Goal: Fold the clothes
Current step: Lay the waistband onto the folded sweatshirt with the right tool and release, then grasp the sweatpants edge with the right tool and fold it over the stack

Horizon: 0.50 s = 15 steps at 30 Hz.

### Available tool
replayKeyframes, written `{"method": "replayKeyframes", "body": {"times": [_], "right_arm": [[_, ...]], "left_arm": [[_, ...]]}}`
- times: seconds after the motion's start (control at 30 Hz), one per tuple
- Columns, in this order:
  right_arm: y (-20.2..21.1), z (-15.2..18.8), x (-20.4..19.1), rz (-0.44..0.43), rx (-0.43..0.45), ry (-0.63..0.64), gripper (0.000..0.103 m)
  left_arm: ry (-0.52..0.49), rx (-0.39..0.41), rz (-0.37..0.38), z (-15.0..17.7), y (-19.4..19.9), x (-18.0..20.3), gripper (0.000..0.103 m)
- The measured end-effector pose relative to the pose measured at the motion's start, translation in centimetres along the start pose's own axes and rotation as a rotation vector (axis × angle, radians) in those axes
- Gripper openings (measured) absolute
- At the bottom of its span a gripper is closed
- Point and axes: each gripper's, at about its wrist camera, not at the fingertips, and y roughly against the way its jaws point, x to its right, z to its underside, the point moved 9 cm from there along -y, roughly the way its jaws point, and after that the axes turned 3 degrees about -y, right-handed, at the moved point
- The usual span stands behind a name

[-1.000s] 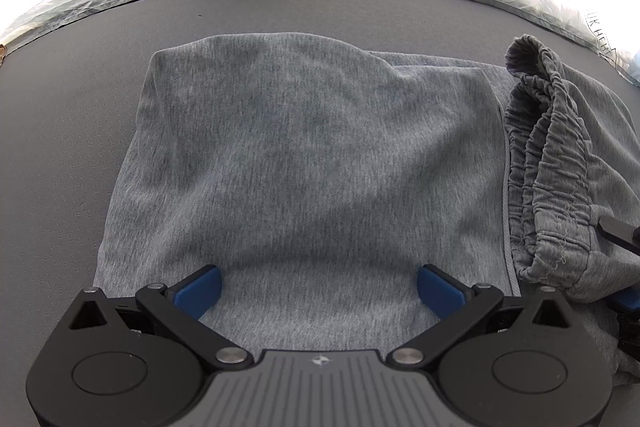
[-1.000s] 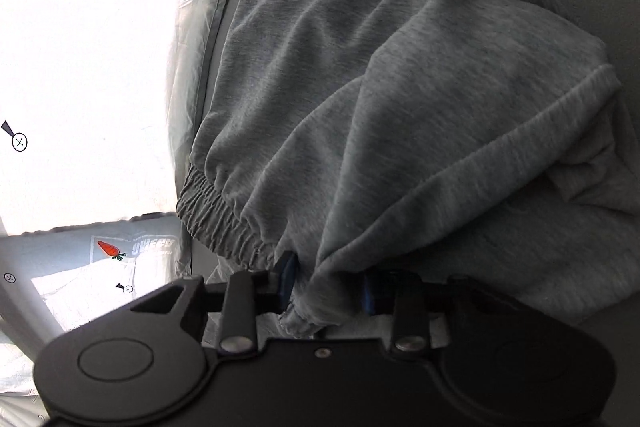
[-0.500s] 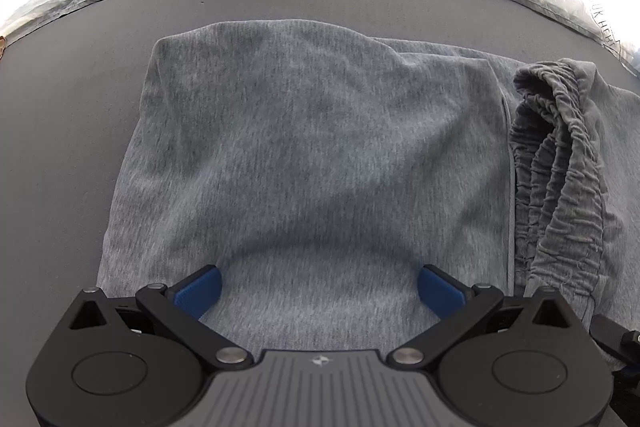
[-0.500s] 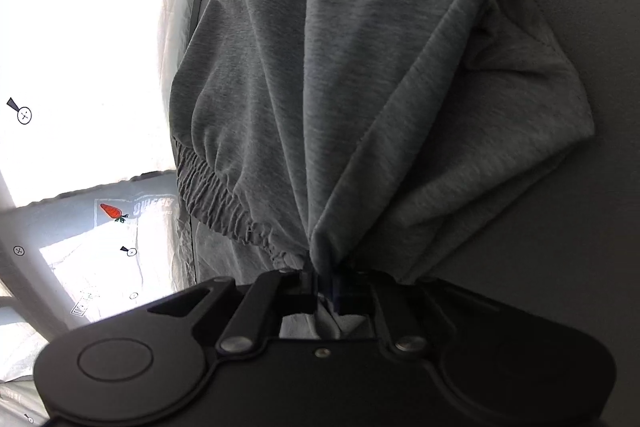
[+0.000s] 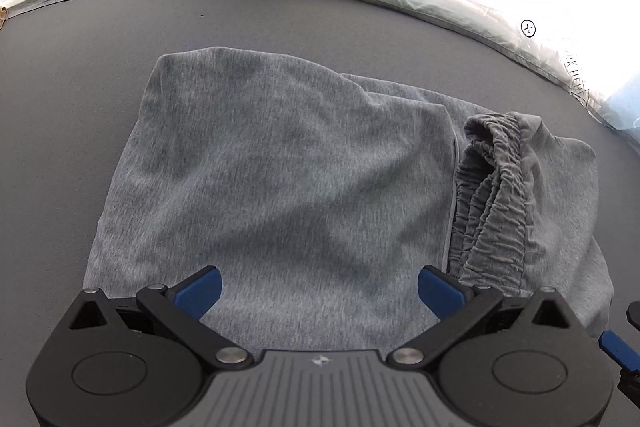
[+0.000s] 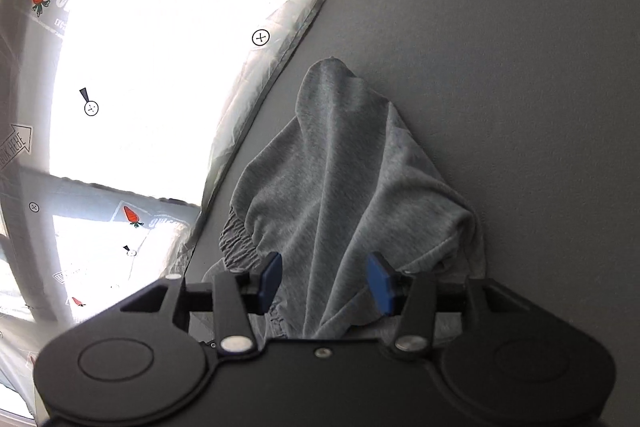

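Grey sweat shorts [image 5: 288,179] lie folded on a dark grey table [image 5: 280,19]. Their gathered elastic waistband [image 5: 492,195] is bunched at the right side. My left gripper [image 5: 320,285] is open and empty just above the near edge of the shorts. My right gripper [image 6: 324,281] is open, with a ridge of the grey shorts [image 6: 344,187] lying loose between its blue pads [image 6: 270,277]. One right blue fingertip shows at the lower right of the left wrist view [image 5: 618,349].
A clear plastic sheet with printed marks [image 5: 528,28] covers the table's far and right edges. In the right wrist view the sheet [image 6: 260,99] runs along the left, with bright windows behind.
My right gripper has opened and let go of the shorts' waistband end, which has dropped onto the table. Both grippers have pulled back from the cloth. The left one stays open.
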Motion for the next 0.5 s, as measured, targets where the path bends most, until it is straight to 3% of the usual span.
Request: {"method": "replayKeyframes", "body": {"times": [0.07, 0.13, 0.23, 0.43, 0.47, 0.5], "right_arm": [[0.5, -1.6, 0.4, 0.027, 0.057, 0.025, 0.057], [0.0, -2.6, 1.1, 0.111, 0.083, 0.095, 0.060], [-1.8, -3.9, 2.5, 0.228, 0.055, 0.194, 0.061], [-2.9, -4.0, 5.1, 0.161, -0.004, 0.142, 0.061], [-2.7, -4.0, 4.7, 0.163, -0.011, 0.165, 0.058], [-3.1, -3.9, 4.5, 0.167, -0.025, 0.178, 0.044]], "left_arm": [[-0.020, 0.018, 0.020, -0.8, 0.5, 1.1, 0.103], [-0.050, 0.030, 0.028, -1.4, 0.3, 2.5, 0.103], [-0.121, 0.039, 0.019, -2.3, -0.7, 5.0, 0.103], [-0.178, -0.034, -0.146, -1.5, -3.9, 5.1, 0.103], [-0.166, -0.060, -0.170, -1.2, -4.5, 4.6, 0.103], [-0.144, -0.080, -0.183, -0.8, -5.0, 4.1, 0.103]]}}
